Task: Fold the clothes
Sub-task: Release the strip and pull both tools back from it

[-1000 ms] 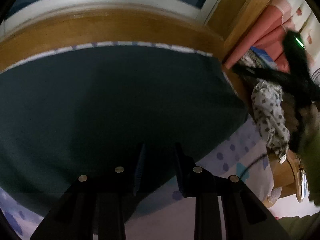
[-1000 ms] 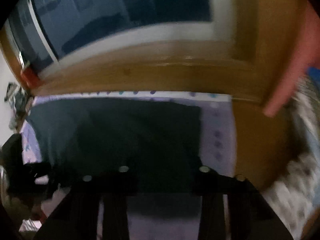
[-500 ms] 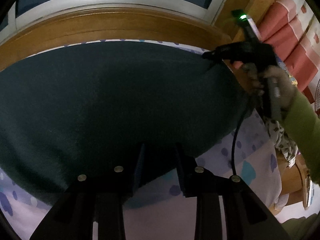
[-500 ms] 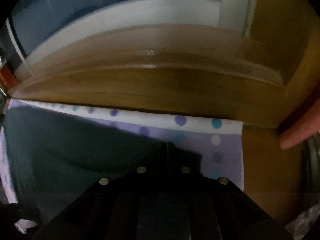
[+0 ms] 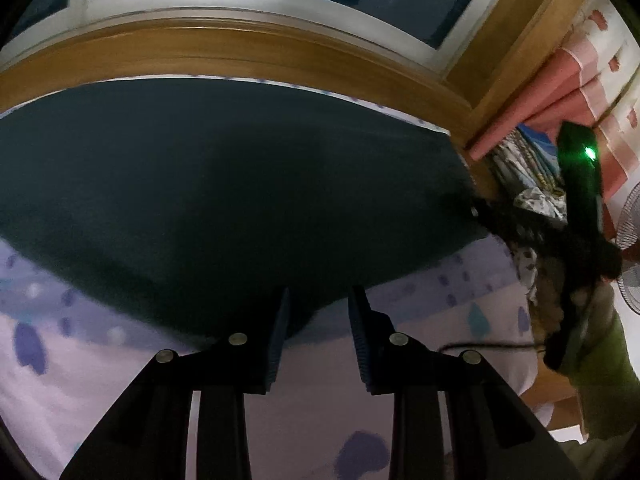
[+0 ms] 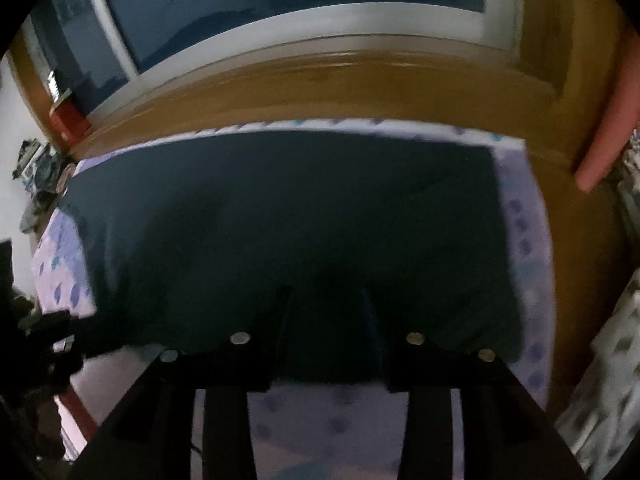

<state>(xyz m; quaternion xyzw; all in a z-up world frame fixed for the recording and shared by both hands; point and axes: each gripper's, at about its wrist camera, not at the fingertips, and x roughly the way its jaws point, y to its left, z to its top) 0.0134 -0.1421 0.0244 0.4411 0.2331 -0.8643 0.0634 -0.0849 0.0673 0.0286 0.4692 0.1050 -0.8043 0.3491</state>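
A dark teal garment (image 5: 240, 200) lies spread flat on the lavender dotted bed sheet (image 5: 460, 300). My left gripper (image 5: 318, 300) hovers open over the garment's near edge, its pads apart and pressing nothing. In the right wrist view the same garment (image 6: 300, 220) fills the middle. My right gripper (image 6: 326, 300) hangs over its near part with jaws opening and only flat cloth below the gap. From the left wrist view the right gripper (image 5: 476, 210) reaches the garment's right edge, held by a hand in a green sleeve (image 5: 600, 344).
A wooden ledge (image 5: 240, 52) under a window runs along the far side of the bed. Pink curtains (image 5: 560, 92), a pile of patterned clothes (image 5: 528, 200) and a fan (image 5: 632, 232) stand to the right. A red object (image 6: 68, 116) sits at the far left.
The right gripper, shut at the garment's far right corner half a second ago, has let go, pulled back toward the near side, and its jaws now stand apart. The left gripper shifted slightly.
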